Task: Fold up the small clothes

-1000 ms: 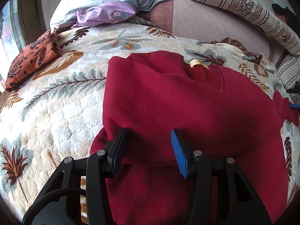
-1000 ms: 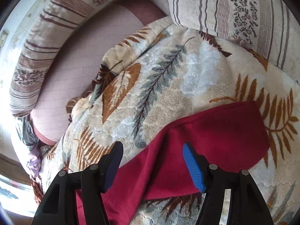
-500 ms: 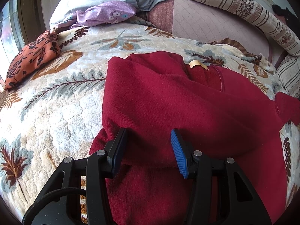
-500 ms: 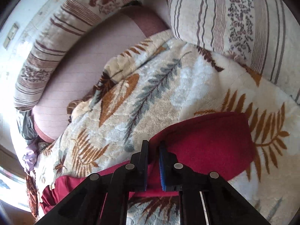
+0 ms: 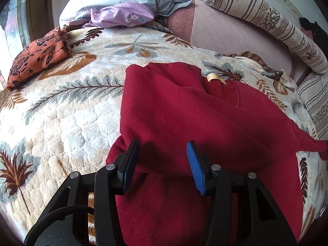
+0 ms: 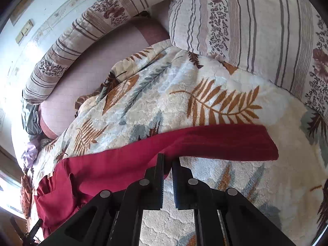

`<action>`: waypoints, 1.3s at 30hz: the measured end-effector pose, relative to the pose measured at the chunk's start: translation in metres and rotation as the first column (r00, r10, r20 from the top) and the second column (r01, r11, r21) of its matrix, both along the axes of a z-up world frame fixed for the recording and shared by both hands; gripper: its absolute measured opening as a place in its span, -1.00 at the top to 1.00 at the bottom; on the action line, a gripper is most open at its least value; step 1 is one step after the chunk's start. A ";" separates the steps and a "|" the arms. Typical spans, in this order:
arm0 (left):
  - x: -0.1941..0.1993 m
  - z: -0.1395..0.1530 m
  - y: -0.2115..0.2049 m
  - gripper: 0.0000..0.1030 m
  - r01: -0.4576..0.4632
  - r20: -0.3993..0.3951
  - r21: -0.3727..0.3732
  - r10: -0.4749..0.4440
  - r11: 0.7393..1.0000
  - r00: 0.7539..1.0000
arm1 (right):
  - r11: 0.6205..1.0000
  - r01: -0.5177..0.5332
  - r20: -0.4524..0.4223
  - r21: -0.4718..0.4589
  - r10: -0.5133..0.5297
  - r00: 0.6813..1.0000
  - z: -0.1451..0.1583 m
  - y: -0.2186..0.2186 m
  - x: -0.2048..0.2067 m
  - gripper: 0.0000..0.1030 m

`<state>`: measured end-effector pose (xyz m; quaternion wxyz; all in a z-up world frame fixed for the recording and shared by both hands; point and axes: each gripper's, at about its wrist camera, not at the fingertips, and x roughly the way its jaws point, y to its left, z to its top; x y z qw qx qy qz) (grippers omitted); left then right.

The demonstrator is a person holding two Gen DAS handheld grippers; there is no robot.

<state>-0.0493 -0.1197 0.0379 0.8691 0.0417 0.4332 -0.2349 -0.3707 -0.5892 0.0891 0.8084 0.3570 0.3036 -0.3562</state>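
Red sweater [image 5: 184, 110] — orange cloth [image 5: 39, 55], striped pillow [image 6: 256, 20] nearby.

Sweater [image 5: 194, 123] on blanket [image 5: 67, 119] (pillows [image 5: 272, 26] behind); floral cloth [image 5: 39, 57] far left.

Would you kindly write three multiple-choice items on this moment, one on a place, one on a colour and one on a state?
1. Where does the orange floral cloth lie?
A. on the blanket's far left edge
B. on the red sweater
C. between the left gripper's fingers

2. What colour is the tag at the sweater's collar?
A. blue
B. pale yellow
C. black

3. How does the right gripper stand?
A. wide open above the blanket
B. shut on the sleeve
C. out of view

Key: 1 A, the orange floral cloth sits at the leaf-print blanket's left edge, apart from the red sweater and the open left gripper. 2 B, the tag is pale yellow. 3 B, the right gripper pinches the sleeve.
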 end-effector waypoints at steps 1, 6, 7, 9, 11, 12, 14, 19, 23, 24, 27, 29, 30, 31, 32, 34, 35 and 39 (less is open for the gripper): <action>0.001 0.002 0.002 0.07 -0.008 0.002 -0.007 0.008 1.000 1.000 | 1.000 -0.018 0.008 -0.026 0.018 1.000 0.009 0.004 0.005 0.88; 0.008 0.010 0.011 0.07 -0.036 0.005 -0.048 0.036 0.998 0.999 | 0.966 -0.186 0.039 -0.179 0.196 0.980 0.065 0.045 0.050 0.88; 0.008 0.012 0.012 0.07 -0.036 0.008 -0.051 0.036 0.998 0.999 | 0.953 -0.230 0.039 -0.199 0.242 0.970 0.072 0.058 0.061 0.88; 0.008 0.013 0.013 0.07 -0.036 0.010 -0.057 0.037 0.998 0.999 | 0.915 -0.335 0.038 -0.225 0.351 0.935 0.083 0.087 0.089 0.88; 0.008 0.015 0.015 0.07 -0.037 0.011 -0.065 0.038 0.997 0.999 | 0.863 -0.445 0.026 -0.240 0.464 0.885 0.087 0.120 0.121 0.88; 0.009 0.016 0.016 0.07 -0.040 0.012 -0.069 0.040 0.997 0.999 | 0.834 -0.497 0.016 -0.241 0.515 0.857 0.087 0.137 0.136 0.88; 0.010 0.018 0.019 0.07 -0.047 0.012 -0.078 0.048 0.996 0.999 | 0.772 -0.592 0.001 -0.230 0.609 0.793 0.079 0.172 0.166 0.88; 0.018 0.017 0.025 0.07 -0.067 0.000 -0.092 0.068 0.994 0.998 | 0.627 -0.754 -0.021 -0.197 0.766 0.642 0.036 0.262 0.230 0.88; 0.021 0.017 0.029 0.07 -0.080 -0.015 -0.107 0.079 0.991 0.997 | 0.561 -0.824 -0.020 -0.077 0.826 0.564 -0.015 0.302 0.255 0.88; 0.022 0.019 0.031 0.07 -0.082 -0.014 -0.113 0.081 0.990 0.997 | 0.560 -0.828 -0.037 -0.040 0.827 0.561 -0.025 0.305 0.257 0.88; 0.022 0.022 0.032 0.07 -0.083 -0.008 -0.122 0.082 0.989 0.997 | 0.577 -0.816 -0.039 -0.009 0.816 0.577 -0.032 0.295 0.245 0.87; 0.022 0.022 0.031 0.07 -0.082 -0.014 -0.125 0.081 0.989 0.997 | 0.606 -0.795 -0.042 -0.031 0.794 0.606 -0.026 0.279 0.228 0.84; 0.021 0.021 0.030 0.07 -0.077 -0.020 -0.125 0.075 0.989 0.997 | 0.614 -0.788 -0.045 -0.045 0.787 0.616 -0.020 0.270 0.220 0.82; 0.020 0.020 0.029 0.07 -0.070 -0.022 -0.125 0.068 0.990 0.997 | 0.626 -0.777 -0.053 -0.066 0.775 0.629 -0.015 0.262 0.211 0.79; 0.019 0.020 0.027 0.07 -0.064 -0.020 -0.120 0.062 0.991 0.998 | 0.639 -0.765 -0.065 -0.082 0.763 0.644 -0.011 0.255 0.204 0.65; 0.016 0.019 0.023 0.07 -0.053 -0.012 -0.106 0.052 0.993 0.999 | 0.670 -0.736 -0.091 -0.095 0.730 0.677 -0.008 0.238 0.192 0.16; 0.016 0.018 0.021 0.07 -0.049 -0.012 -0.102 0.048 0.994 0.999 | 0.687 -0.721 -0.086 -0.096 0.715 0.693 -0.008 0.231 0.188 0.09; 0.015 0.015 0.019 0.07 -0.046 -0.020 -0.097 0.044 0.994 0.999 | 0.694 -0.715 -0.034 -0.087 0.715 0.698 -0.004 0.229 0.190 0.09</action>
